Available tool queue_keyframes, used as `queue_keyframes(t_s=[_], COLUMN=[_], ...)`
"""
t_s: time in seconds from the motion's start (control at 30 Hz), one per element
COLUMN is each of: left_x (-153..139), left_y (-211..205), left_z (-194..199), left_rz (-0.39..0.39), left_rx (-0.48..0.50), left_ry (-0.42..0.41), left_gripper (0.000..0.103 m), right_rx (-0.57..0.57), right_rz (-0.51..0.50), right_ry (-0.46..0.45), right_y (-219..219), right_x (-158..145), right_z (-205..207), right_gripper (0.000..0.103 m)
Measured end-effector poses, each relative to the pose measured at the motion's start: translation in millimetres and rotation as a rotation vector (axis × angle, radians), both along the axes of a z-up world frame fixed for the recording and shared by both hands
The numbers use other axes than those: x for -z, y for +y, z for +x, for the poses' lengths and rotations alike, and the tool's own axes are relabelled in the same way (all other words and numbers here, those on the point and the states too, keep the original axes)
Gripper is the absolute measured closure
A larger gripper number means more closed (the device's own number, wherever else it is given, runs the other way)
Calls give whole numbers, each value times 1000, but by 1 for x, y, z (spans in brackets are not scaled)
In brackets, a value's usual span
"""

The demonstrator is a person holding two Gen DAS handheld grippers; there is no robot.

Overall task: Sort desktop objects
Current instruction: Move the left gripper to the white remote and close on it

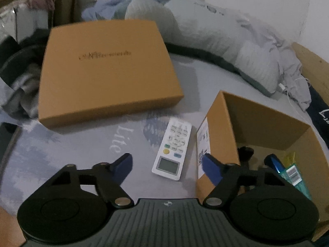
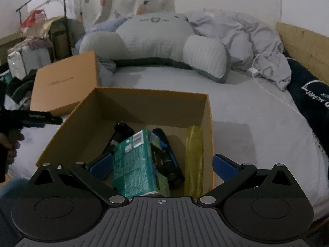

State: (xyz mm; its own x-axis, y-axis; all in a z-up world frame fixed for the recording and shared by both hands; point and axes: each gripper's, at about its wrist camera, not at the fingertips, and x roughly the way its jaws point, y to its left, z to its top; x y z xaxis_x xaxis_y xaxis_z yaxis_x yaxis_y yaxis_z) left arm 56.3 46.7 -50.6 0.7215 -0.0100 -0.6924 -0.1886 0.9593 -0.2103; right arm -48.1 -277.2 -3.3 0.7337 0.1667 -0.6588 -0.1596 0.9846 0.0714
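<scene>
A white remote control (image 1: pixel 172 148) lies on the grey bed sheet, just ahead of my left gripper (image 1: pixel 167 165), which is open and empty with its blue pads either side of the remote's near end. An open brown cardboard box (image 1: pixel 224 135) stands right of the remote. In the right wrist view the box (image 2: pixel 207 113) holds a green packet (image 2: pixel 133 164), a blue and black object (image 2: pixel 168 158), a black object (image 2: pixel 120 135) and a yellow bag (image 2: pixel 194 156). My right gripper (image 2: pixel 163 165) is open and empty, above the box's near edge.
The box's flat lid (image 1: pixel 107 70) lies on the bed behind the remote. A large pale pillow (image 2: pixel 156 39), a crumpled grey blanket (image 2: pixel 257 41) and a white cable (image 2: pixel 273 96) lie at the back. A wooden headboard (image 2: pixel 304 41) runs along the right. My left gripper shows at the left edge (image 2: pixel 41 119).
</scene>
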Motion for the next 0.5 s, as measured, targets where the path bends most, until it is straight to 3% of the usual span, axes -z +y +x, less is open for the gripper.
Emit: queue_keyframes(t_s=[0.2,0.37,0.5], left_x=[18,26,34], left_y=[5,4,4], left_z=[18,35,46], left_rz=[-21,64,87], left_rx=[59,124,164], left_ry=[-4,-17,-13], left_gripper=[33,35,37], right_rx=[2,0,0], right_rz=[16,36,44], right_ry=[26,49,63], right_y=[0,-2,-1], right_x=[4,10,13], right_z=[6,12,16], right_gripper=[0,0,0])
